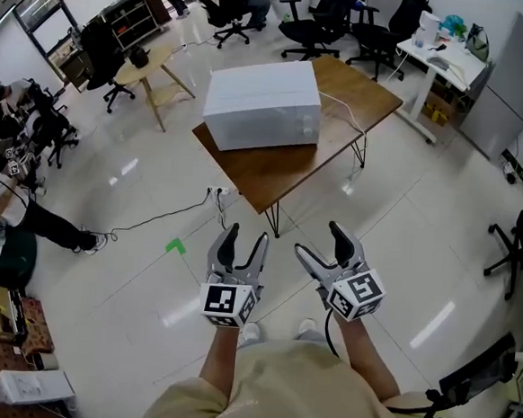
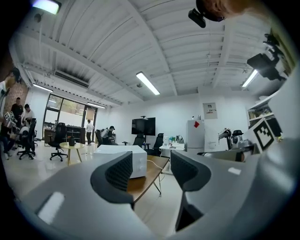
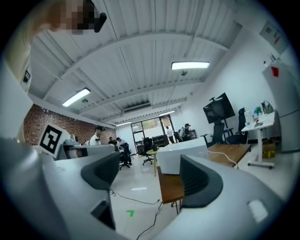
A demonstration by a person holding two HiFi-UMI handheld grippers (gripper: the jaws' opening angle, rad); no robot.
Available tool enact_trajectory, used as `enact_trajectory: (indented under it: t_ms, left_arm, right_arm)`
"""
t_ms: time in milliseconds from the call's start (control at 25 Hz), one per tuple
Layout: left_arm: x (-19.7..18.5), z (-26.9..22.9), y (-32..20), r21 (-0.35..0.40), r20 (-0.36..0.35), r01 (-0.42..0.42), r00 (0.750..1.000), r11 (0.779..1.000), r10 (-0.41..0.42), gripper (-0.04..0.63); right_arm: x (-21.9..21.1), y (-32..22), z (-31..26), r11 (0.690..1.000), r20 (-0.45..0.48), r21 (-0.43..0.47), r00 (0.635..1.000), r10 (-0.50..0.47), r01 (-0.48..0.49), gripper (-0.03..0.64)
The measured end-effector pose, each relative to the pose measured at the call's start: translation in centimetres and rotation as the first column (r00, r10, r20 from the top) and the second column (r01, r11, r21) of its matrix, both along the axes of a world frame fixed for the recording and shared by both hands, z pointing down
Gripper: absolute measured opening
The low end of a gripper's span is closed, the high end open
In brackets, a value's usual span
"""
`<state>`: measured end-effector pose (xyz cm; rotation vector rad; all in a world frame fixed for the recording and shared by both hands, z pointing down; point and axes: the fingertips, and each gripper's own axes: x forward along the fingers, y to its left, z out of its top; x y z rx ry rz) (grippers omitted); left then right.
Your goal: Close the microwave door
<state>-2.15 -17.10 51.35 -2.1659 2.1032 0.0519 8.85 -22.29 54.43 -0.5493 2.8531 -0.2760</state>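
Nearest to us in the head view are our own beige trousers (image 1: 292, 395) and two forearms, held out over the pale tiled floor (image 1: 130, 274). The left gripper (image 1: 247, 237) and the right gripper (image 1: 318, 238) sit side by side, each with its marker cube turned towards us. Both point ahead at the table.

In the left gripper view, the left gripper (image 2: 150, 171) has its jaws only a little apart, with nothing held; between them we see just the room ahead. In the right gripper view, the right gripper (image 3: 150, 176) stands wider, about half open, and it too grips nothing.

Just beyond the tips, a green mark (image 1: 177, 246) lies on the floor, and a dark cable (image 1: 153, 218) runs to a power strip (image 1: 218, 191) by the table legs.

Next comes the wooden table (image 1: 278, 173), well apart from both grippers. The white microwave (image 1: 262, 104) stands on its far left part, with a white cord (image 1: 342, 106) trailing over the tabletop beside it. It shows past the left jaw in the left gripper view (image 2: 138, 161) and between the jaws in the right gripper view (image 3: 168, 161). We cannot tell from here how its door stands.

Farther off are black office chairs (image 1: 316, 28), a small round table (image 1: 146, 68) and a white desk (image 1: 440, 60).
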Motion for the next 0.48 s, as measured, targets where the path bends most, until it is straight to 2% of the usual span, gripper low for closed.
enact_trajectory:
  t_ms: [80, 160, 280, 360, 480]
  left_arm:
    - [0.4, 0.9, 0.6, -0.019, 0.022, -0.014, 1.000, 1.000, 0.015, 0.259]
    - [0.3, 1.5, 1.4, -0.025, 0.033, -0.015, 0.999, 1.000, 0.016, 0.259]
    - [-1.8, 1.4, 3.2, -0.027, 0.042, 0.011, 0.999, 1.000, -0.010, 0.259]
    - [-4.5, 1.1, 4.9, -0.017, 0.032, 0.037, 0.999, 0.999, -0.037, 0.259]
    - [-9.3, 2.0, 7.7, -0.016, -0.001, 0.074, 0.997, 0.997, -0.074, 0.247]
  right_arm:
    - [0.2, -0.7, 2.7, 0.997, -0.001, -0.073, 1.000, 0.026, -0.026, 0.393]
    - [0.5, -1.0, 3.6, 0.993, 0.049, -0.117, 0.998, 0.031, -0.025, 0.393]
    - [-0.5, -1.2, 4.0, 0.987, 0.094, -0.160, 0.995, 0.027, -0.012, 0.391]
    - [-2.2, 0.1, 3.4, 0.991, 0.073, -0.131, 0.997, 0.021, -0.011, 0.391]
    - [-6.1, 3.3, 3.2, 0.998, -0.022, -0.065, 1.000, 0.014, -0.016, 0.365]
